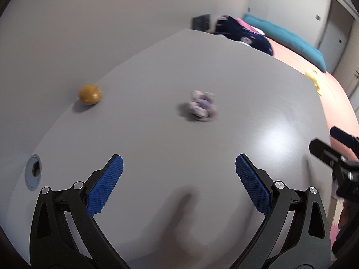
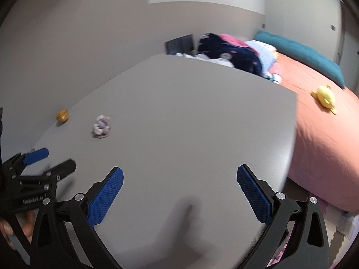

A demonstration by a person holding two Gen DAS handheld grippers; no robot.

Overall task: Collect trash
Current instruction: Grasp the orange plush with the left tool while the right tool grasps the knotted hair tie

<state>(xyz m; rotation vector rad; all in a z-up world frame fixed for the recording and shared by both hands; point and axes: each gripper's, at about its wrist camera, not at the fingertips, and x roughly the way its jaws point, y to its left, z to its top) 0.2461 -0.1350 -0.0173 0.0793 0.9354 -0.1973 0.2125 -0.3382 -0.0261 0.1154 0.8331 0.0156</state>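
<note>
While both grippers hang above the grey table with nothing between their pads, the scene reads as follows, from the tools outward.

Left gripper (image 1: 179,163): jaws spread wide, blue textured pads (image 1: 105,185) facing each other across bare tabletop; nothing held. In the right wrist view it shows at the lower left edge (image 2: 52,158), also spread.

Right gripper (image 2: 180,177): jaws spread wide, blue pads (image 2: 253,194) empty; it hangs over the table near the right-hand edge. In the left wrist view only its black finger ends show at the right border (image 1: 325,143).

Table (image 1: 224,67): grey, matte top, with a soft glare patch ahead of the left gripper's right finger. A round grey cable grommet (image 1: 33,171) is set into the top just left of the left gripper.

Crumpled paper wad (image 1: 202,105): whitish-purple, blurred, lying on the table ahead of the left gripper, well apart from its pads. In the right wrist view (image 2: 102,126) it lies far to the left.

Brown ball (image 1: 89,94): round, orange-brown trash item on the table near its left edge, left of the paper wad and apart from it (image 2: 62,116).

Bed (image 2: 318,139): salmon-pink cover, just beyond the table's right edge.

Yellow plush toy (image 2: 324,98): lying on the bed cover.

Clothing pile (image 2: 231,51): navy, pink and pale blue items behind the table's far edge.

Teal headboard cushion (image 2: 300,53): along the far side of the bed.
</note>
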